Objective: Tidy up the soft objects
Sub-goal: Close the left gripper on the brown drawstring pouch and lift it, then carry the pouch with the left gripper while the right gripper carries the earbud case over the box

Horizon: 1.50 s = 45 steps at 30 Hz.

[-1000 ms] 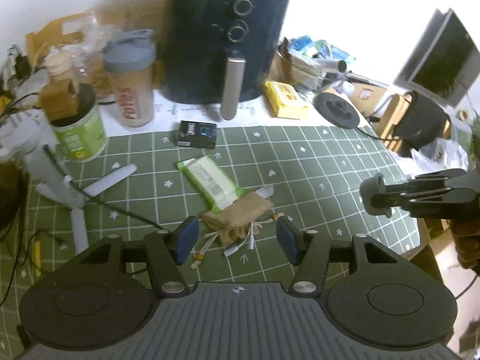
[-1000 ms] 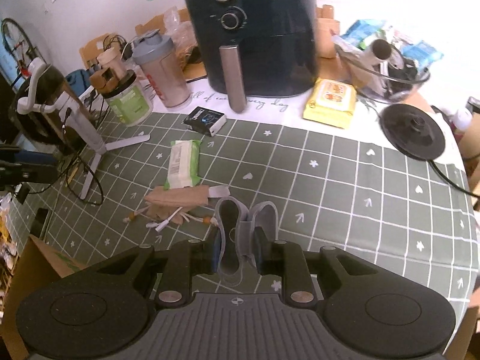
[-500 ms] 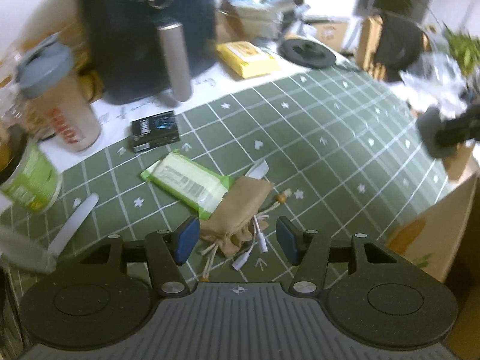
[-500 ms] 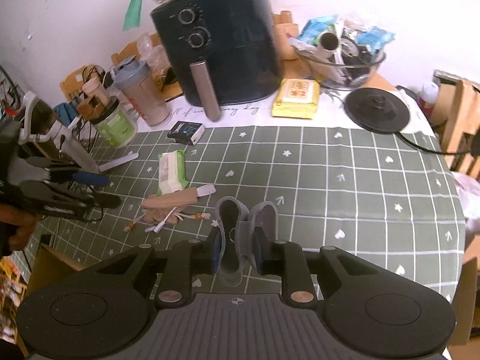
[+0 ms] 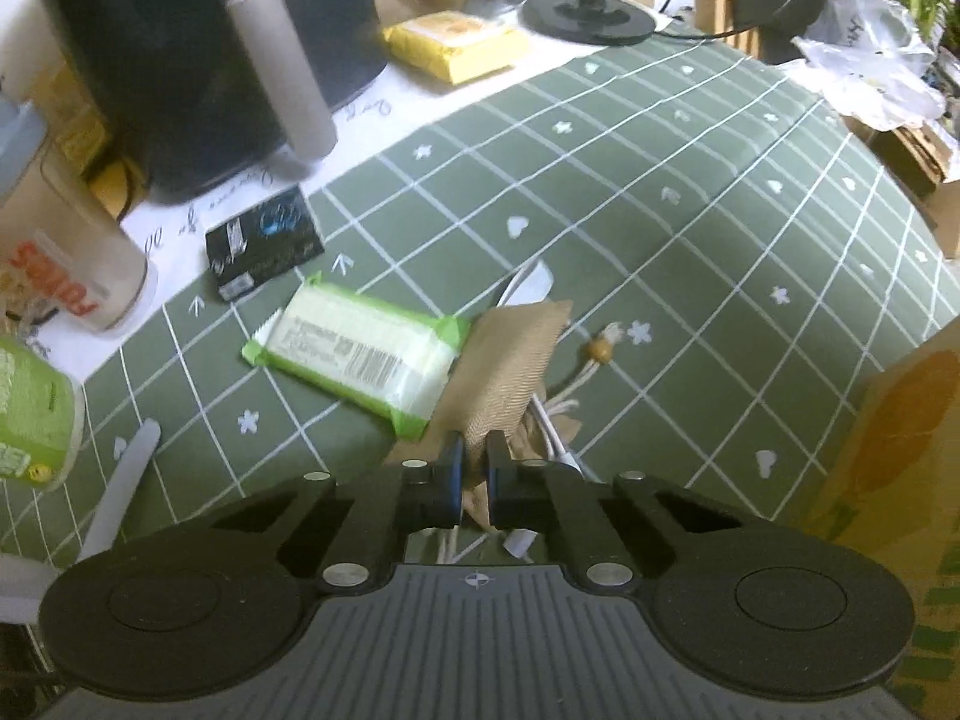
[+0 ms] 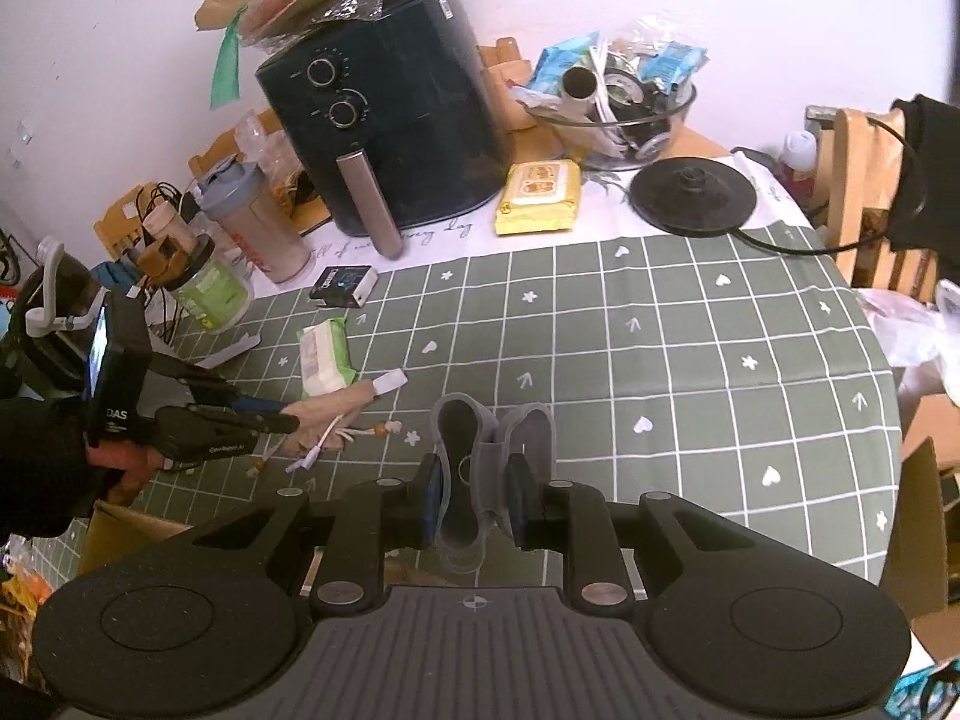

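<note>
My left gripper pinched closed on near end of tan woven cloth drawstring pouch; pouch on green grid-patterned tablecloth, far end overlapping green-and-white wet-wipe packet. White cords with wooden bead trail beside pouch. My right gripper clamped on grey translucent soft silicone case, held above tablecloth near table's front edge. Black air fryer, yellow tissue pack at back, well apart.
</note>
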Available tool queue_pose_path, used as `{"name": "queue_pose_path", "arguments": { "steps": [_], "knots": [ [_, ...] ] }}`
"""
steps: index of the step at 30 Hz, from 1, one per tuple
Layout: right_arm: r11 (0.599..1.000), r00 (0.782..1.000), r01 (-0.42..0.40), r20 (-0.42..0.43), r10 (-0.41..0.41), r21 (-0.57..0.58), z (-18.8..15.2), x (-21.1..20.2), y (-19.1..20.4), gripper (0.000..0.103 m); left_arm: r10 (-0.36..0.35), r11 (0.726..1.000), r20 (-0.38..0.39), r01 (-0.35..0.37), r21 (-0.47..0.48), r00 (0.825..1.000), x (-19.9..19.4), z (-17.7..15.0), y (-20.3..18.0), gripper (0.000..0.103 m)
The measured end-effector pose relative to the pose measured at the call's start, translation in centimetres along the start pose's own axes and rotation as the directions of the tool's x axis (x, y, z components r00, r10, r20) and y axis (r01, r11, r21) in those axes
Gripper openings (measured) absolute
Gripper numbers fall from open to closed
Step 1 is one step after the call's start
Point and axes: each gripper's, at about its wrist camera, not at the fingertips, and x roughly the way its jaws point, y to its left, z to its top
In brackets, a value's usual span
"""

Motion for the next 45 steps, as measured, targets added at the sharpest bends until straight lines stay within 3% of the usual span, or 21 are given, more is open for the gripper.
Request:
{"name": "queue_pose_path", "arguments": {
  "steps": [18, 30, 45],
  "knots": [
    [1.000, 0.999, -0.029, 0.033, 0.029, 0.002, 0.2, -1.3, 0.1, 0.025, -0.031, 0.989, 0.145, 0.051, -0.137, 0.989, -8.3, 1.6, 0.2, 0.007],
    [0.998, 0.997, -0.057, 0.054, 0.059, -0.031, 0.4, -2.5, 0.9, 0.025, -0.040, 0.965, 0.196, 0.089, -0.246, 0.980, -12.8, 1.7, -0.3, 0.007],
    [0.984, 0.986, -0.147, 0.060, 0.154, -0.099, 0.0, -5.2, 3.0, 0.025, -0.046, 0.943, 0.319, 0.147, -0.300, 0.947, -20.2, 0.5, -2.6, 0.007]
  ]
}}
